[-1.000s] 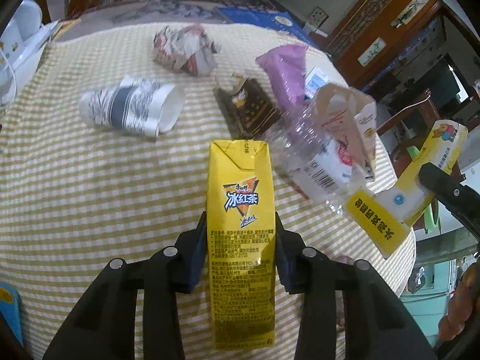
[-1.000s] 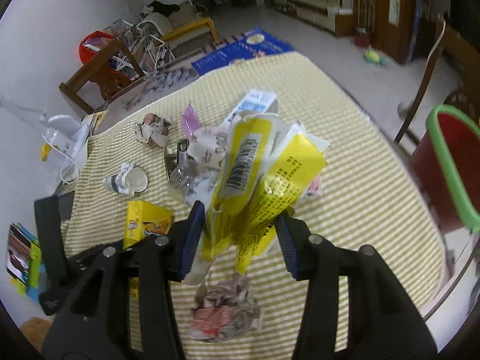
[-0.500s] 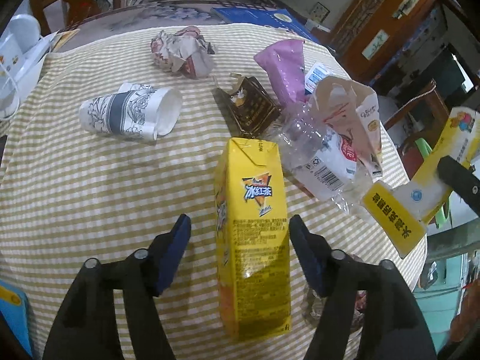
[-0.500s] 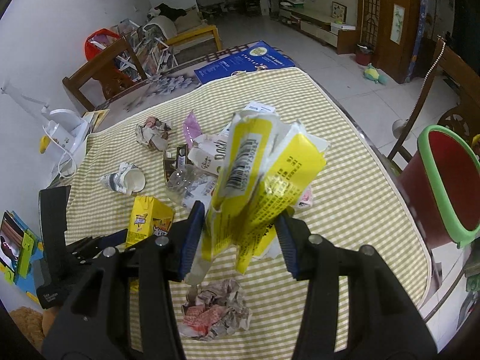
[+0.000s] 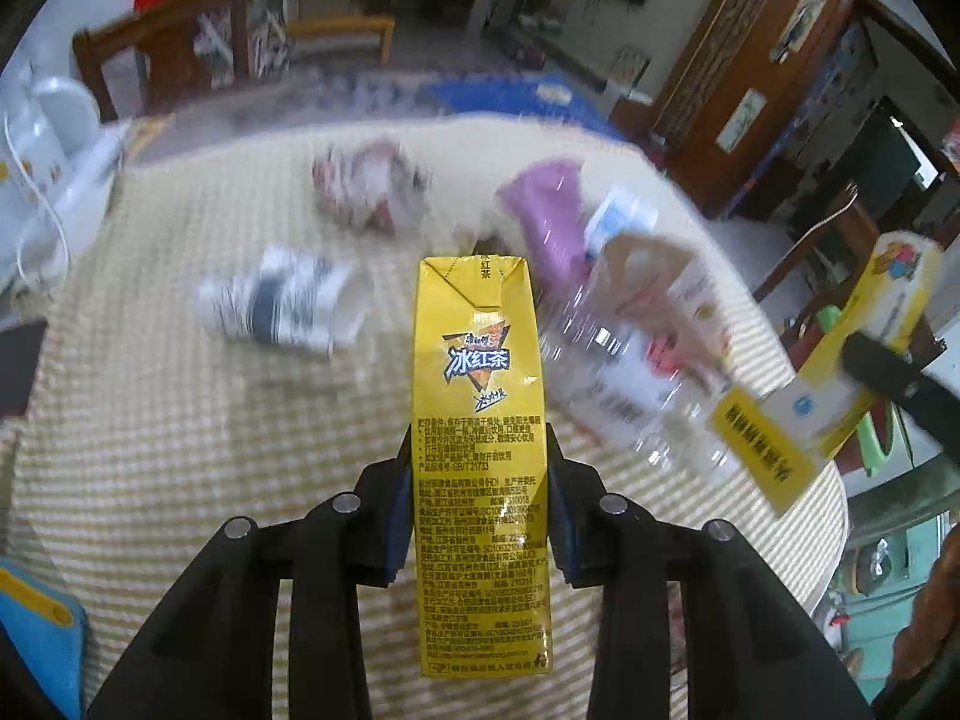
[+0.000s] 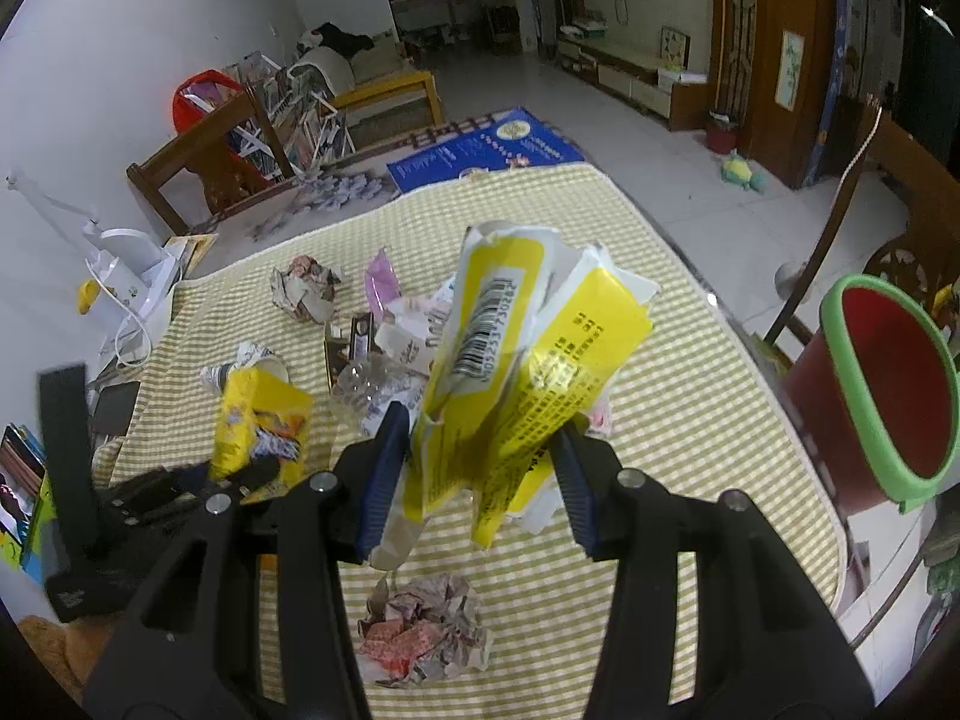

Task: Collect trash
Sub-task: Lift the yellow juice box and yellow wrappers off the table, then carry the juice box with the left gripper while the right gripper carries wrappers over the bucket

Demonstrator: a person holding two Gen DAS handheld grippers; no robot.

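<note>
Left gripper (image 5: 480, 504) clamped on upright yellow iced-tea carton (image 5: 480, 420) above checked tablecloth (image 5: 180, 420), right gripper (image 6: 474, 480) raised, pinching crumpled yellow wrapper (image 6: 516, 372), red bin (image 6: 870, 396) just beside table edge

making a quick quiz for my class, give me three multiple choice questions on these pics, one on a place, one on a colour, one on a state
1. Where is the red bin with a green rim?
A. on the table
B. beside the table's edge, right of the right claw
C. behind the wooden chair

2. What colour is the tall drink carton?
A. yellow
B. purple
C. white

3. How is the left claw?
A. open, empty
B. shut on the carton
C. out of view

Answers:
1 B, the bin stands off the checked tablecloth.
2 A, its printed faces are yellow.
3 B, both pads press on the carton's sides.
</note>
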